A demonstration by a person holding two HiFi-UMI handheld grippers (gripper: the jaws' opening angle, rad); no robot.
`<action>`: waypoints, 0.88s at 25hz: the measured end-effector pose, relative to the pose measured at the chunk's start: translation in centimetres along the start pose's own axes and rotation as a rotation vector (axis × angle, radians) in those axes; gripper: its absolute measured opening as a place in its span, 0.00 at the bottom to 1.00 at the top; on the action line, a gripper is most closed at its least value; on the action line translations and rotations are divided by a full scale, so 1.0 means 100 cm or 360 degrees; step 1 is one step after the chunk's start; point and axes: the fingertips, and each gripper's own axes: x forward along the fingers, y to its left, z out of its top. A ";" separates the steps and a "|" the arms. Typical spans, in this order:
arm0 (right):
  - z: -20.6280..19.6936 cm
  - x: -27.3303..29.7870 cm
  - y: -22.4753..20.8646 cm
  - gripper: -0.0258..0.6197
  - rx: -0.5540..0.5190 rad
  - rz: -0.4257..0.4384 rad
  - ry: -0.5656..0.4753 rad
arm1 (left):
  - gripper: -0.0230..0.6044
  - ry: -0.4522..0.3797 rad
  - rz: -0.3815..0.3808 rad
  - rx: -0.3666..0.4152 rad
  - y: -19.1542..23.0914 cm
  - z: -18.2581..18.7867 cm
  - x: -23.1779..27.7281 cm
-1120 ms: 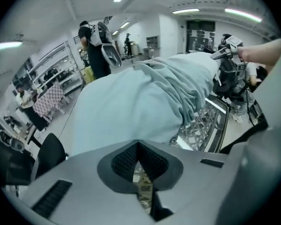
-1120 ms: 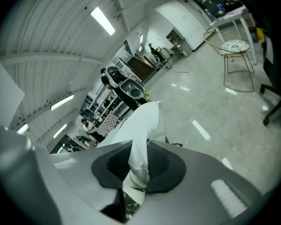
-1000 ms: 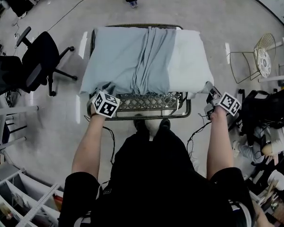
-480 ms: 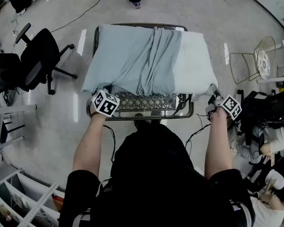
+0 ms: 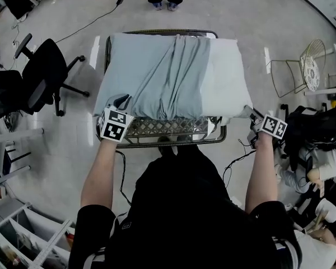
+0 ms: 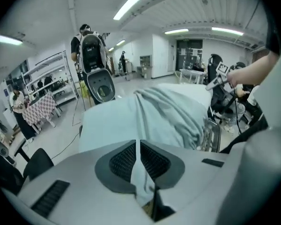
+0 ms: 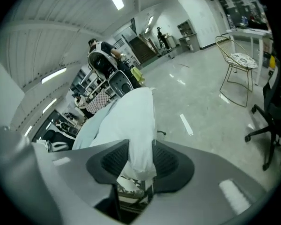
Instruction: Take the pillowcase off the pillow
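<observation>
Left tool (image 5: 121, 102) loosening on one pillowcase (image 5: 151, 72), right tool (image 5: 252, 115) one pillow (image 5: 227, 77)

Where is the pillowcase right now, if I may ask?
In the head view, the pillowcase covers the left and middle of the pillow, on the metal table.

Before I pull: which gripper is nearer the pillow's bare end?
Right: right gripper holds bare pillow corner; left gripper holds pillowcase at covered end. Both grippers' fingers just opened further, cloth between.

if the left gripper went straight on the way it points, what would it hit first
The pillowcase: the left gripper has a fold of it between jaws that have just been opening, and the bunched cloth over the pillow lies straight ahead, probably close.
</observation>
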 end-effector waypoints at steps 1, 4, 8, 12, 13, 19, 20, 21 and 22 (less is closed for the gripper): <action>-0.003 0.001 -0.006 0.31 -0.0029 -0.0027 0.0045 | 0.09 -0.0046 -0.0011 -0.0005 -0.001 0.020 0.002; 0.000 0.000 -0.024 0.38 -0.0091 -0.0066 0.0111 | 0.13 -0.0094 -0.0066 0.0060 -0.008 0.069 0.023; 0.049 -0.001 -0.039 0.42 0.0006 0.0099 -0.0063 | 0.16 -0.0057 -0.0119 0.0163 -0.013 0.122 0.070; 0.111 0.034 -0.046 0.41 0.0059 0.0218 -0.0141 | 0.18 0.0005 -0.0131 0.0202 -0.012 0.168 0.128; 0.121 0.052 -0.042 0.42 -0.0013 0.0240 -0.0104 | 0.18 0.0021 -0.0126 0.0201 -0.009 0.178 0.143; 0.173 0.164 0.002 0.46 -0.0366 0.0364 0.0085 | 0.19 0.0110 -0.0104 0.0117 0.011 0.215 0.213; 0.179 0.180 0.012 0.48 -0.0464 0.0370 0.0127 | 0.19 0.0131 -0.0112 0.0114 0.011 0.218 0.222; 0.181 0.195 0.023 0.49 -0.0587 0.0372 0.0178 | 0.20 0.0154 -0.0121 0.0115 0.011 0.219 0.230; 0.181 0.210 0.034 0.51 -0.0738 0.0370 0.0241 | 0.20 0.0180 -0.0129 0.0119 0.011 0.218 0.237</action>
